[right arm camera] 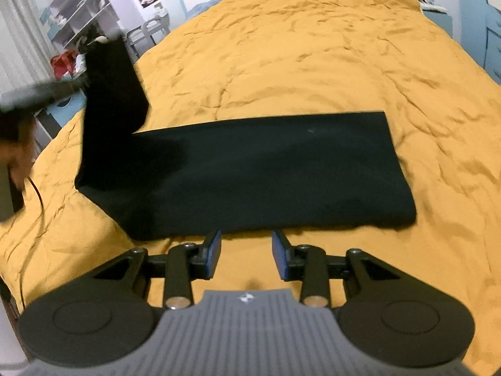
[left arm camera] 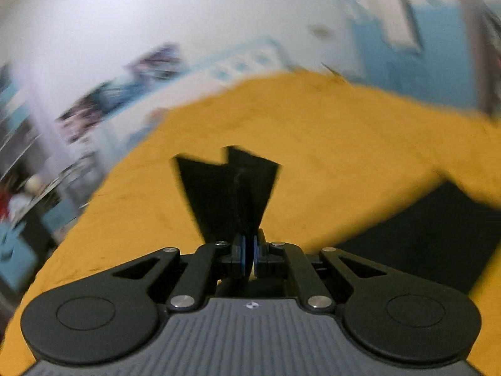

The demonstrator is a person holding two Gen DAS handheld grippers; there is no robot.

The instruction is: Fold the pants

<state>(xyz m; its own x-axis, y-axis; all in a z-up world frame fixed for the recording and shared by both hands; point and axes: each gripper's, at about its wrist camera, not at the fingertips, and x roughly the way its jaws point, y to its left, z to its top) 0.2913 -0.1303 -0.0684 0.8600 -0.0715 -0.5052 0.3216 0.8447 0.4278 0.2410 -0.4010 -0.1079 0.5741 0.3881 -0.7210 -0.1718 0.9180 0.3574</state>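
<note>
Black pants (right arm camera: 266, 169) lie across a yellow bedspread (right arm camera: 313, 47) in the right wrist view, folded lengthwise into a long band. Their left end (right arm camera: 109, 94) is lifted off the bed. My left gripper (left arm camera: 249, 250) is shut on that end of the pants (left arm camera: 225, 188), which fans out above the pads; the view is blurred by motion. It shows blurred at the left edge of the right wrist view (right arm camera: 40, 91). My right gripper (right arm camera: 246, 250) is open and empty, just in front of the near edge of the pants.
White shelves (right arm camera: 75, 9) with clutter and a small stool stand left of the bed. A dark cable (right arm camera: 34, 219) trails over the bedspread at the left. Blue furniture (right arm camera: 488, 31) stands to the right. More of the pants (left arm camera: 422, 235) shows at right in the left wrist view.
</note>
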